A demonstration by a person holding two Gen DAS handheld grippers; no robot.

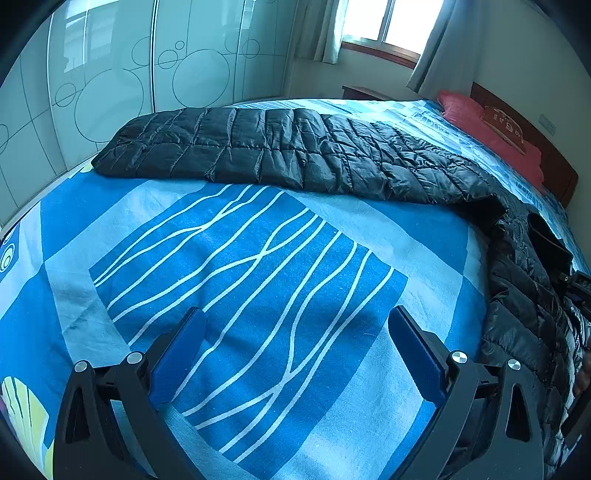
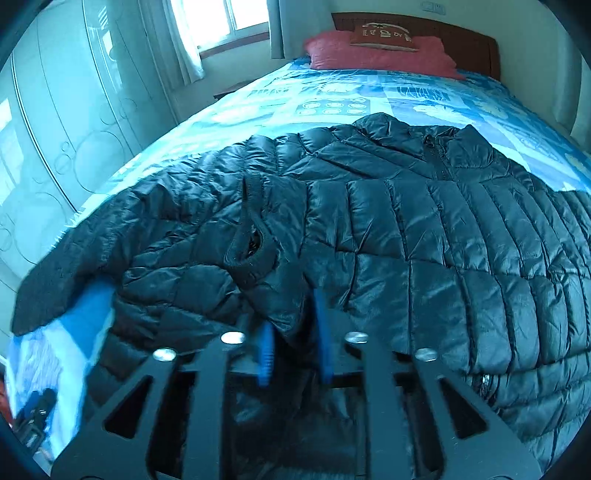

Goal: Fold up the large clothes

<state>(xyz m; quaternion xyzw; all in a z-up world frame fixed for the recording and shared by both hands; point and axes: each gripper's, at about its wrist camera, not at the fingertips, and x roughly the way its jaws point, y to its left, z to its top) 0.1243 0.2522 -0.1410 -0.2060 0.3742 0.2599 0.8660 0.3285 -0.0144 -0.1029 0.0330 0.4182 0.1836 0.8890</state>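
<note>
A black quilted puffer jacket [image 2: 424,240] lies flat on the blue patterned bedsheet [image 1: 258,277], collar toward the headboard. One sleeve [image 1: 258,155] stretches out long across the bed in the left wrist view. A ribbed cuff [image 2: 251,240] of a sleeve lies folded onto the jacket's body. My right gripper [image 2: 292,312] is low over the jacket's near edge. Its blue pads [image 2: 322,332] stand slightly apart, with a fold of jacket fabric between them that they do not pinch. My left gripper [image 1: 297,312] hangs wide open above bare sheet, with the jacket's body [image 1: 524,295] to its right.
A red pillow [image 2: 369,51] with a small brown cushion [image 2: 386,37] sits against the wooden headboard [image 2: 472,40]. Frosted wardrobe doors [image 1: 110,81] run along the bed's far side. A curtained window [image 1: 384,22] and a dark nightstand [image 1: 364,92] stand beyond the bed.
</note>
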